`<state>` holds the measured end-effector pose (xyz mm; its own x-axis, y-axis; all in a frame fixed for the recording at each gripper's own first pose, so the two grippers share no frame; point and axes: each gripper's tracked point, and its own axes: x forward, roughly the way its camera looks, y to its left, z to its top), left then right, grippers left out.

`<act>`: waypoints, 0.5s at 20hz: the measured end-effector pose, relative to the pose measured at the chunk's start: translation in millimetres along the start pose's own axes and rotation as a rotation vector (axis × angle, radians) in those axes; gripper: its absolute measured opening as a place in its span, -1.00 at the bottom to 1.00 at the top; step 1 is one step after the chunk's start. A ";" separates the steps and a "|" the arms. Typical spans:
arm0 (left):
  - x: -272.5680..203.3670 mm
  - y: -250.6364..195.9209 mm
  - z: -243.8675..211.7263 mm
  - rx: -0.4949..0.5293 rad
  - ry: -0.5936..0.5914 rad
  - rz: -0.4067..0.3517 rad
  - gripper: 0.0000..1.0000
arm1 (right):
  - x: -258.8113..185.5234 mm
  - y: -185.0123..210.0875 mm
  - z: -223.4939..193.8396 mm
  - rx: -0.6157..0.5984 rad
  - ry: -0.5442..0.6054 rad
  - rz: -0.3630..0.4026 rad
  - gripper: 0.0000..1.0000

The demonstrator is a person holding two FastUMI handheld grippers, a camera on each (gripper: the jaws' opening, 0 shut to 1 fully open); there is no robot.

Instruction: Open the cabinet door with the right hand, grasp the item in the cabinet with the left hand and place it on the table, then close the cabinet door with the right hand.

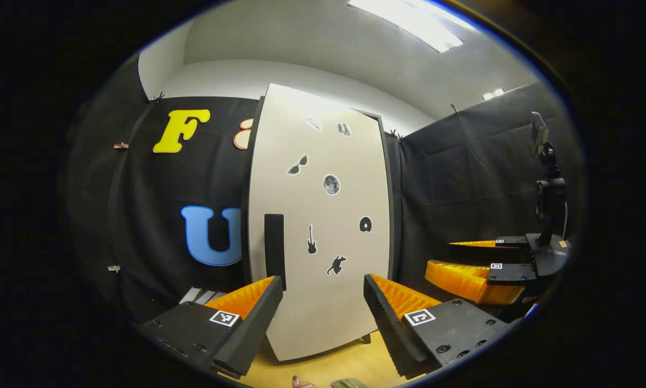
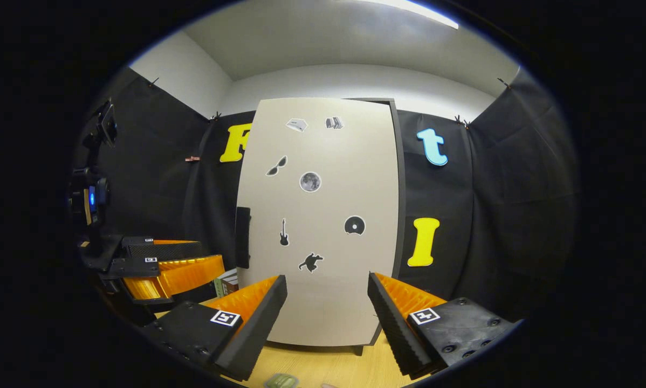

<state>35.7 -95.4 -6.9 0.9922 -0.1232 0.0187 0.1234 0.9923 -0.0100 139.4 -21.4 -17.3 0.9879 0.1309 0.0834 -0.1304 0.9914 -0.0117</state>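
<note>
A: Right tongs point(image 2: 327, 307) at frame bottom, fingers apart, aimed at closed cabinet door point(image 2: 317, 215); handle point(image 2: 242, 237) centre-left
B: Left tongs point(image 1: 323, 310)?
A: Apart too, waiting over desk point(image 1: 323, 369). Item presumably behind the door

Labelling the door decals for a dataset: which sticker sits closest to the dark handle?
The guitar sticker, an upright black guitar just beside the handle on the cabinet door. The moon, disc and sunglasses stickers sit farther off.
</note>
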 end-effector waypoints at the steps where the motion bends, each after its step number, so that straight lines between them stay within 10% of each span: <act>1: 0.3 0.4 -0.8 0.001 0.005 0.000 0.91 | 0.6 -0.1 -0.2 -0.001 0.001 -0.002 0.95; 10: 1.1 3.4 -1.1 -0.035 0.014 -0.006 0.91 | 3.1 0.4 0.8 -0.014 0.009 -0.011 0.95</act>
<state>37.2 -92.1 -8.1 0.9916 -0.1292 0.0053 0.1293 0.9906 -0.0453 142.4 -20.6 -16.2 0.9900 0.1195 0.0747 -0.1180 0.9927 -0.0244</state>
